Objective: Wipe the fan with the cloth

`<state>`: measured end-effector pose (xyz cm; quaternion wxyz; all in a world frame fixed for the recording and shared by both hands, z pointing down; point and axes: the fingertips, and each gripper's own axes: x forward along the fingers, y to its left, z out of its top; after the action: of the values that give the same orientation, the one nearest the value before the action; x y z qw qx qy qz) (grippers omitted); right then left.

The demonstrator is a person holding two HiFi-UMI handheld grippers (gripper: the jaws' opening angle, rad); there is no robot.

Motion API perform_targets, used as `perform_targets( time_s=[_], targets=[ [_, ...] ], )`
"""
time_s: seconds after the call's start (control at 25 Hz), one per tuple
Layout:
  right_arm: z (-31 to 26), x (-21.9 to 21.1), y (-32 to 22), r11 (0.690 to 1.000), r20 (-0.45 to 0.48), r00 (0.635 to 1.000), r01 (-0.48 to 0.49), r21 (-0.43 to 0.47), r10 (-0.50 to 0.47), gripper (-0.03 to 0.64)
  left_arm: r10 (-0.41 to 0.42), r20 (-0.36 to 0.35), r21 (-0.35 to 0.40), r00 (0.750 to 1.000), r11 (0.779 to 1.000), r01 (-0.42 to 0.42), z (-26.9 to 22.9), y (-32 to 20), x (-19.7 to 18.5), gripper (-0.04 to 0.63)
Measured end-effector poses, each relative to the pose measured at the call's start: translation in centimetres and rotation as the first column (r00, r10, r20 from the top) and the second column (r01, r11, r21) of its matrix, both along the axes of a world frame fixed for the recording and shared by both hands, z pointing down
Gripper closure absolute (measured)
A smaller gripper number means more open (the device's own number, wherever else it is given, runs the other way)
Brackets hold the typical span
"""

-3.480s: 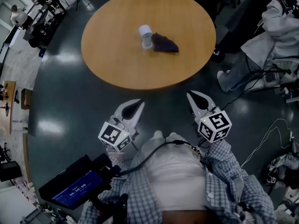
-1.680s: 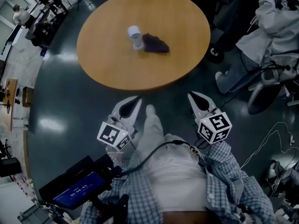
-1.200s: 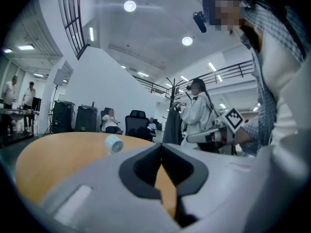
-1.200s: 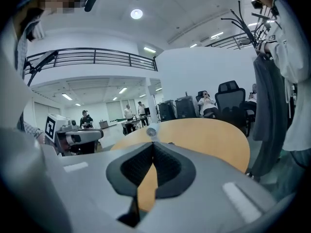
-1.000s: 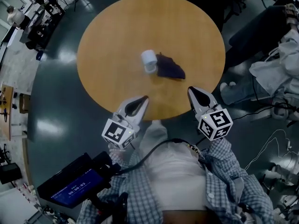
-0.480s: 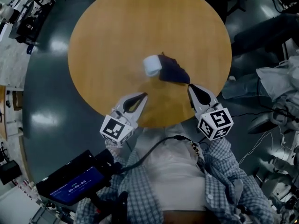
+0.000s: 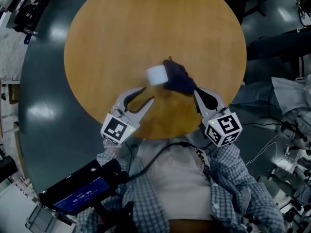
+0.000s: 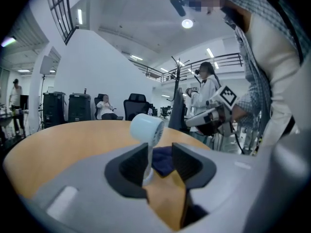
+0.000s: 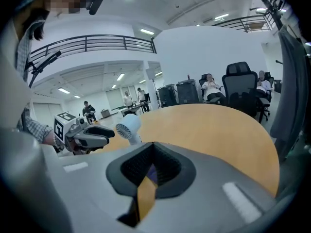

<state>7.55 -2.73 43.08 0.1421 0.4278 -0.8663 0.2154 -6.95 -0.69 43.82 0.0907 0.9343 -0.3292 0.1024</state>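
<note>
A small white fan [image 7: 156, 74] stands near the middle of the round wooden table [image 7: 121, 23], with a dark blue cloth [image 7: 179, 79] crumpled against its right side. My left gripper [image 7: 148, 93] hovers just short of the fan; its jaws have just been opening and hold nothing. In the left gripper view the fan [image 8: 146, 128] and cloth [image 8: 163, 160] show beyond the parted jaws. My right gripper [image 7: 196, 92] is shut and empty, its tip at the cloth's near edge. The right gripper view shows the fan [image 9: 127, 126] and the left gripper [image 9: 92, 137] to the left.
The table's near edge lies under both grippers. A dark screen device [image 7: 80, 191] hangs at my lower left, and a cable runs across my shirt. Dark floor surrounds the table. Seated people [image 9: 211, 87] and office chairs are far behind it.
The table has come closer and both grippers now reach over its near edge. The left jaws have spread apart. The right gripper's tip has arrived beside the cloth.
</note>
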Motion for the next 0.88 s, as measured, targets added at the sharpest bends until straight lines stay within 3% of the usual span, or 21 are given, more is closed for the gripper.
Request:
perform_targets(
  time_s=[0.12, 0.36, 0.88],
  targets=[
    [1.0, -0.3, -0.7, 1.000, -0.015, 1.000, 0.010, -0.022, -0.010, 0.612, 0.014, 0.013, -0.044, 1.000, 0.999, -0.013, 0.7, -0.6, 0.0, 0.428],
    [2.4, -1.1, -1.7, 0.999, -0.036, 0.999, 0.019, -0.039, -0.020, 0.612, 0.024, 0.032, -0.059, 0.999, 0.998, -0.022, 3.2, -2.5, -0.2, 0.397],
    [3.9, -0.8, -1.5, 0.999, -0.083, 0.996, 0.015, -0.047, -0.019, 0.612, 0.060, -0.006, 0.009, 0.998, 0.998, -0.059, 2.6, -5.3, 1.4, 0.412]
  ],
)
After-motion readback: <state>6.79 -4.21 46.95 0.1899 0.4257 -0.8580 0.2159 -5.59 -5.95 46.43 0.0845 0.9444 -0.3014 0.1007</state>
